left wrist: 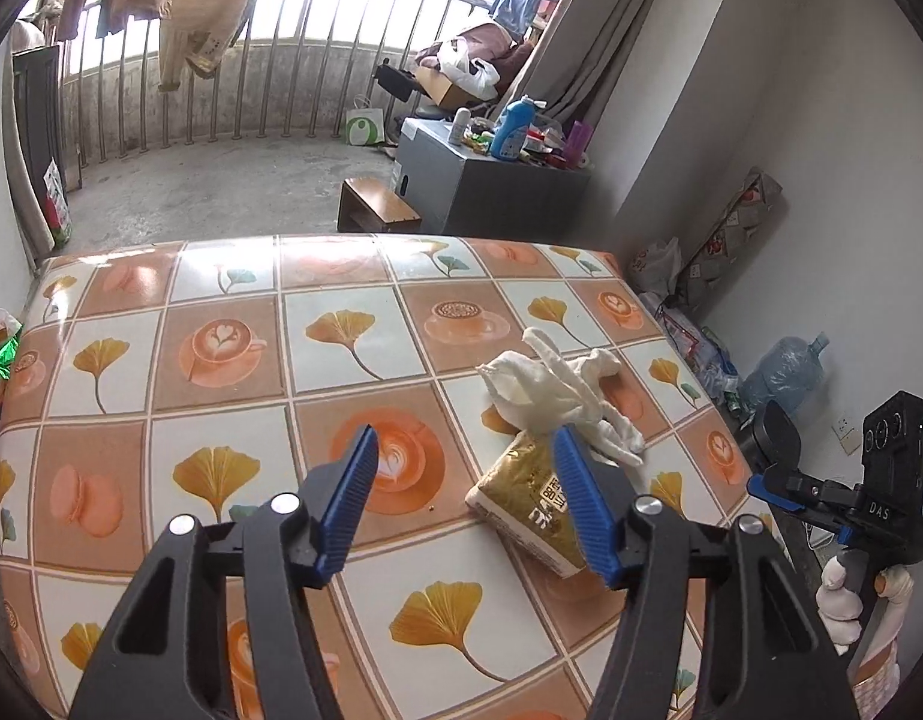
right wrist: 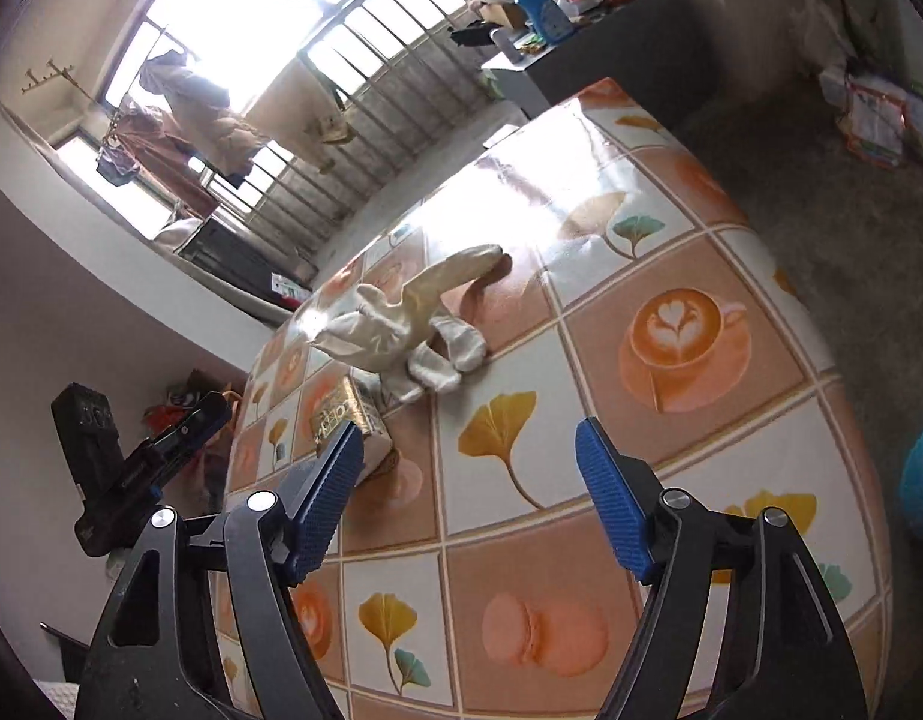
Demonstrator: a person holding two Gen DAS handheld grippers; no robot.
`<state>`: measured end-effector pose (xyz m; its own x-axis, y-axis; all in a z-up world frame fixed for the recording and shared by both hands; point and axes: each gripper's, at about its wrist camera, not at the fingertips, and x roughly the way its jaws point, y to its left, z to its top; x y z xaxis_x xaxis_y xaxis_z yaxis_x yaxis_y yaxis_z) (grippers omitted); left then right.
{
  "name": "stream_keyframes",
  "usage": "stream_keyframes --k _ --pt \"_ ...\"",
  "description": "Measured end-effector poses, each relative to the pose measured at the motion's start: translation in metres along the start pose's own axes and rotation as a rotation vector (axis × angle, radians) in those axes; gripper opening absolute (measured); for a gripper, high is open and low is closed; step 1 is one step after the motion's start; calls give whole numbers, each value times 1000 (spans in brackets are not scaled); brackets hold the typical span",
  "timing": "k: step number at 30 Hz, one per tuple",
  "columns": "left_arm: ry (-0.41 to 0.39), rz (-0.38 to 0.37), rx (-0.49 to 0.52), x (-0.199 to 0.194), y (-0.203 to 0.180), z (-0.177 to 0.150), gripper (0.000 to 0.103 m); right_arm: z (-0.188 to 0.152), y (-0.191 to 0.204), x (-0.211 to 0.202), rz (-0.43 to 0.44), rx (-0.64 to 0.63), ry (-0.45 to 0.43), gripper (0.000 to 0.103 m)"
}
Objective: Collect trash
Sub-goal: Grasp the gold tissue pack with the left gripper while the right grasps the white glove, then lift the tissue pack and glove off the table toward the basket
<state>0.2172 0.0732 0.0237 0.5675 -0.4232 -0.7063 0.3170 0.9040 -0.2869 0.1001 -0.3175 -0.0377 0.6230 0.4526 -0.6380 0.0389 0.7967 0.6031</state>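
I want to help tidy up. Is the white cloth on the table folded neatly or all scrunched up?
Scrunched up. The white cloth lies in a crumpled heap with twisted ends sticking out, beside the gold packet on the table.

surface: table (left wrist: pixel 233 312) under a glossy oilcloth printed in orange and white squares with latte cups, ginkgo leaves and macarons
item 1: crumpled white cloth gloves (left wrist: pixel 557 390), lying on the right half of the table
item 2: small gold-patterned paper packet (left wrist: pixel 530 498) with white ends, flat on the cloth, touching the near edge of the gloves
rest of cloth: one tiny crumb (left wrist: pixel 431 506) left of the packet
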Motion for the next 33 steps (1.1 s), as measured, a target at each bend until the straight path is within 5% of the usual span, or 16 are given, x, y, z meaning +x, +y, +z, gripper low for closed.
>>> stream_keyframes --k 6,15,22,33 --pt "79 -74 -68 21 0 -12 57 44 29 38 14 -116 -12 67" --pt "148 -129 -121 34 -2 -40 51 79 68 130 -42 -387 54 47" --pt "162 -164 -143 46 4 -44 46 47 54 133 -6 -321 208 15" --pt "194 -222 -121 33 2 -53 46 -26 35 68 142 -110 270 10"
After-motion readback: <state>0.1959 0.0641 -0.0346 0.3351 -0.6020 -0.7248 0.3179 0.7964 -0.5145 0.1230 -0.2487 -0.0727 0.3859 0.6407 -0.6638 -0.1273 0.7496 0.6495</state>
